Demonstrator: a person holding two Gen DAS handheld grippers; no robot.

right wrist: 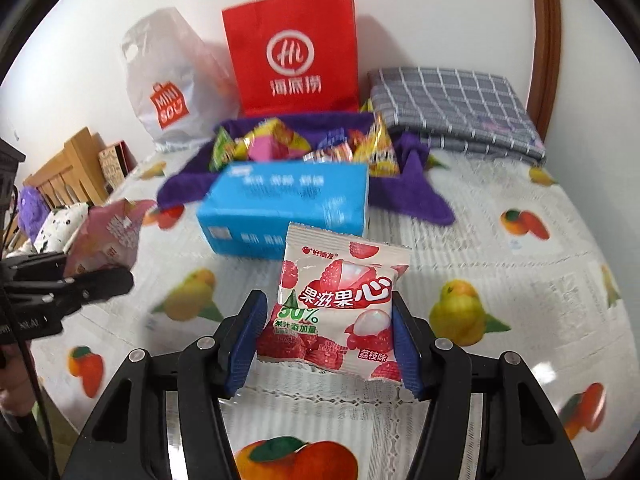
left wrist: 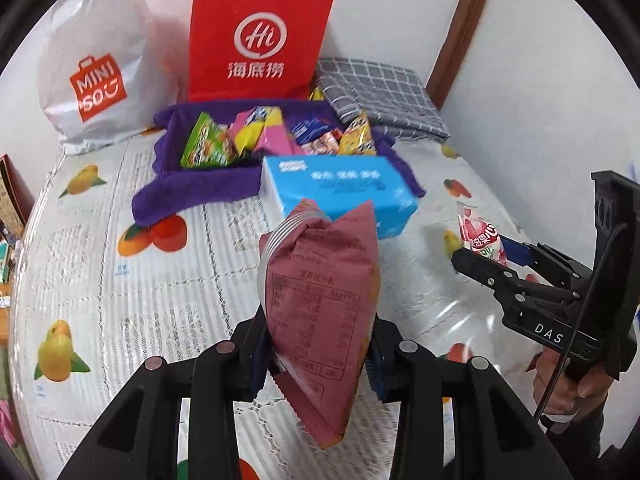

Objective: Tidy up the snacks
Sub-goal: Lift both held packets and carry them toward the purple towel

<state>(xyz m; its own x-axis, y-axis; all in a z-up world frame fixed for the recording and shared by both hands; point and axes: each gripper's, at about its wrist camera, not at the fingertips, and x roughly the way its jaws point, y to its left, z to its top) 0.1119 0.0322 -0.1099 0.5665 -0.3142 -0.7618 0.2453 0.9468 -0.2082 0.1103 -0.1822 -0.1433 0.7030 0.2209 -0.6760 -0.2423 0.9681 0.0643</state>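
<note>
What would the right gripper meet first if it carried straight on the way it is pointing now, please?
Most likely the blue tissue box, directly beyond the lychee snack packet held in the right gripper; depth is hard to judge.

Snack packets [left wrist: 276,136] lie in a towel-lined tray [left wrist: 188,184] on the bench [left wrist: 132,300]. A tissue box [left wrist: 340,192] sits before it. Behind stand a paper bag [left wrist: 260,40] and, leftward, a plastic bag [left wrist: 92,60]; a folded cloth [left wrist: 380,96] lies right.

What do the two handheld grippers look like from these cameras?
Both are black plastic. The right gripper has blue ribbed pads on its fingers and round silver pivot pins. In the left wrist view its side carries white letters "DAS" and a thin black cable. The left gripper has matching linkages.
</note>
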